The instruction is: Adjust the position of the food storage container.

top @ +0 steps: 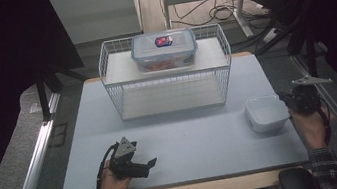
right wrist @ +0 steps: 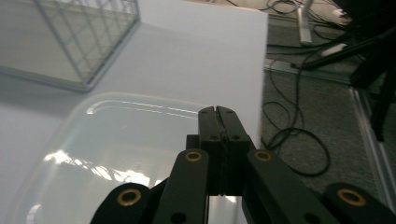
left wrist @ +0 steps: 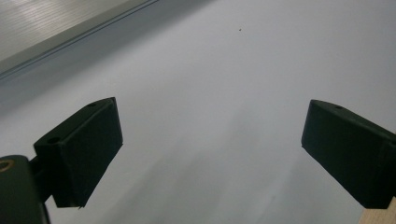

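The right gripper (right wrist: 218, 112) has its jaws pinched tight on the rim of the white tub (top: 266, 113), so it can drag or lift it near the table's (top: 188, 137) right edge. The left gripper (left wrist: 210, 154) rests low, jaws wide, holding nothing. The wire rack (top: 168, 74) with a lidded box (top: 164, 49) stands behind.

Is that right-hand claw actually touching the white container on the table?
Touching. In the right gripper view, the right gripper has its jaws pinched shut on the near rim of the white container.
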Tool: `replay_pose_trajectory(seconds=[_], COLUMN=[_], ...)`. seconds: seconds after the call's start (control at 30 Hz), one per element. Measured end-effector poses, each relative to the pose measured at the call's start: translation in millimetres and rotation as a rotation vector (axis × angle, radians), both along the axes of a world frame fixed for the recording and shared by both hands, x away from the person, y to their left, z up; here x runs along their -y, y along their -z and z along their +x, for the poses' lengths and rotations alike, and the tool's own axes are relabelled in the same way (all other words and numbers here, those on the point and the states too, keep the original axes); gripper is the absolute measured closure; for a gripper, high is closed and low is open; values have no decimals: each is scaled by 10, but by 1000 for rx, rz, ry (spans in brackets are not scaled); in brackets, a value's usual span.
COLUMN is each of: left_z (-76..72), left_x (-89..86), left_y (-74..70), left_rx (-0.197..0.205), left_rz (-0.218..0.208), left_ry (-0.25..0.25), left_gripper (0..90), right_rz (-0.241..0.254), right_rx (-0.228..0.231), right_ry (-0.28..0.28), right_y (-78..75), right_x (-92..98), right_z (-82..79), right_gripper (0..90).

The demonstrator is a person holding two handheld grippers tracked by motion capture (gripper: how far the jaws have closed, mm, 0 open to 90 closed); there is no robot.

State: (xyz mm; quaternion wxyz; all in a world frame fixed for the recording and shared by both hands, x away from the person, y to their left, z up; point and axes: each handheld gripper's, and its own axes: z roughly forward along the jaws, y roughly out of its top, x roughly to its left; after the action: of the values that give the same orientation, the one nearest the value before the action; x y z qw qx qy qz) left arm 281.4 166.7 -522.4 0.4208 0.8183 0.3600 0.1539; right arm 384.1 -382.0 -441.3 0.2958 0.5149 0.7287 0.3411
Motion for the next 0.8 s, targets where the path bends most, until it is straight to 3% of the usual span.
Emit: replay_pose_trajectory(seconds=[0.4,0.63,0.8], left_z=[5,4,4], left_x=[-5,-5,-3], left_y=[4,5,6], left_rx=[-1,-1,-1], left_rz=[2,5,9], left_ry=[-1,0,0], left_gripper=[51,51,51], right_rz=[-55,-53,-24], right_rx=[-47,-83,-100], right_ry=[76,59,24], right_y=[196,254,261], right_x=[206,165,69], right_z=[128,143,120], right_gripper=[897,897,897])
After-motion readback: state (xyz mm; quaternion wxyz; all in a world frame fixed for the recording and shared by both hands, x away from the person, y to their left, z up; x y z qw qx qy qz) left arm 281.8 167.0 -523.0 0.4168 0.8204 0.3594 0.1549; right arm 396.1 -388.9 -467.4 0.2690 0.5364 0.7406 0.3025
